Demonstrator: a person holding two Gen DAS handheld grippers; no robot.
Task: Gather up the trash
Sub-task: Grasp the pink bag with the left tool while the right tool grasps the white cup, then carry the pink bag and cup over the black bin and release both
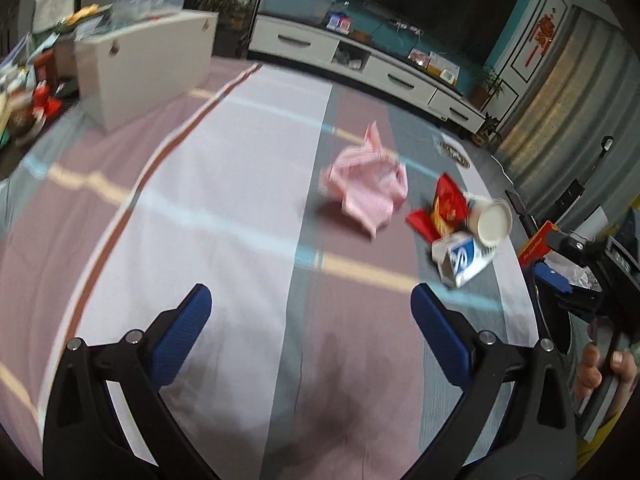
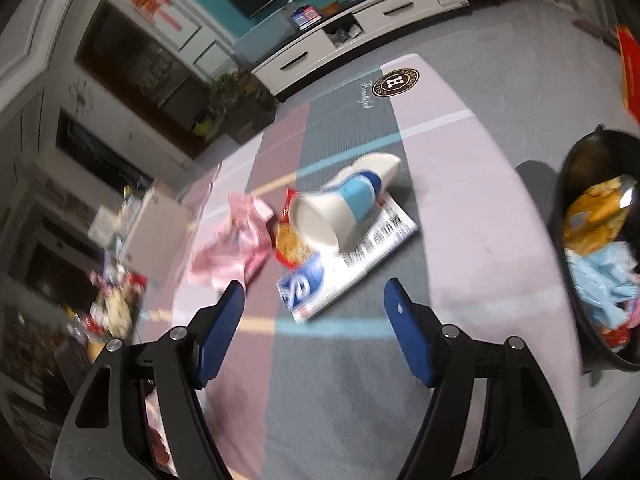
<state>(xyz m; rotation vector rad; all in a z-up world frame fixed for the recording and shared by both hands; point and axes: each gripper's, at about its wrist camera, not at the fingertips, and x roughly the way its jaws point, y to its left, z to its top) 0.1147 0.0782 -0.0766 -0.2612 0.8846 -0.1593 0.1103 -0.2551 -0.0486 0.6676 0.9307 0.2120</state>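
On the striped cloth lie a crumpled pink wrapper point(image 1: 366, 186) point(image 2: 236, 246), a red snack bag point(image 1: 442, 210) point(image 2: 290, 240), a white and blue paper cup point(image 1: 490, 220) point(image 2: 340, 210) on its side, and a flat white and blue box point(image 1: 462, 260) point(image 2: 348, 260) under the cup. My left gripper point(image 1: 310, 304) is open and empty, hovering well short of the pink wrapper. My right gripper point(image 2: 314, 300) is open and empty, just short of the flat box. A black trash bin point(image 2: 568, 184) with wrappers inside stands at the right.
A white box point(image 1: 148, 64) and cluttered packets point(image 1: 28, 92) stand at the table's far left. A TV cabinet point(image 1: 360, 64) runs along the back wall. The other gripper and a hand point(image 1: 600, 364) show at the left wrist view's right edge.
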